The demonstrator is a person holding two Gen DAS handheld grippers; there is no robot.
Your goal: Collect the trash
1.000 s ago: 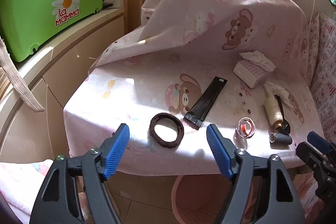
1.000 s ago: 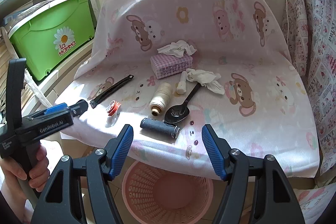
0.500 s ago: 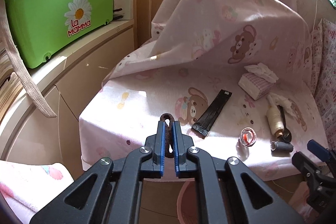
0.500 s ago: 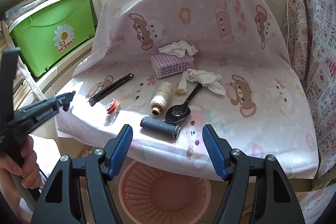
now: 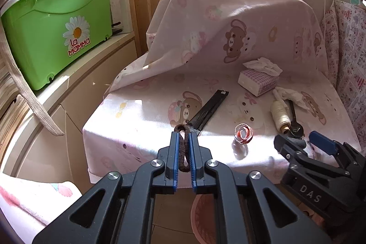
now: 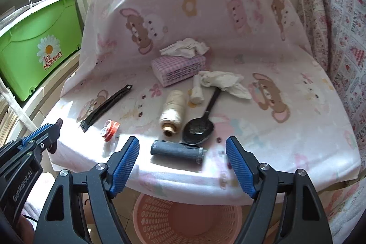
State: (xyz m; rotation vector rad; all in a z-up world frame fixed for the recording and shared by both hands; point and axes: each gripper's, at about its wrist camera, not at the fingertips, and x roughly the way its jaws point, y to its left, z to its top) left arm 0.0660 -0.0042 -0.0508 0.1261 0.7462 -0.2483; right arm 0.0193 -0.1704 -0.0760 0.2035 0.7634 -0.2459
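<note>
My left gripper [image 5: 183, 141] is shut on a brown hair tie [image 5: 182, 148], squeezed flat between the blue pads and lifted off the pink sheet. It also shows at the left of the right wrist view [image 6: 55, 129]. My right gripper [image 6: 181, 150] is open, its fingers either side of a dark grey roller [image 6: 176, 151] at the sheet's front edge. A crumpled white tissue [image 6: 225, 81], a black spoon [image 6: 201, 122], a thread spool [image 6: 172, 111], a red-white ribbon coil [image 6: 111, 128] and a black comb [image 6: 106, 108] lie on the sheet.
A pink mesh basket [image 6: 187, 221] stands on the floor under the front edge. A pink checked tissue pack [image 6: 178, 68] with a tissue on top sits at the back. A green storage box [image 5: 57, 31] is on the shelf at left.
My left gripper closed on the hair tie and lifted it off the sheet, drawing back. My right gripper moved forward and lower toward the grey roller.
</note>
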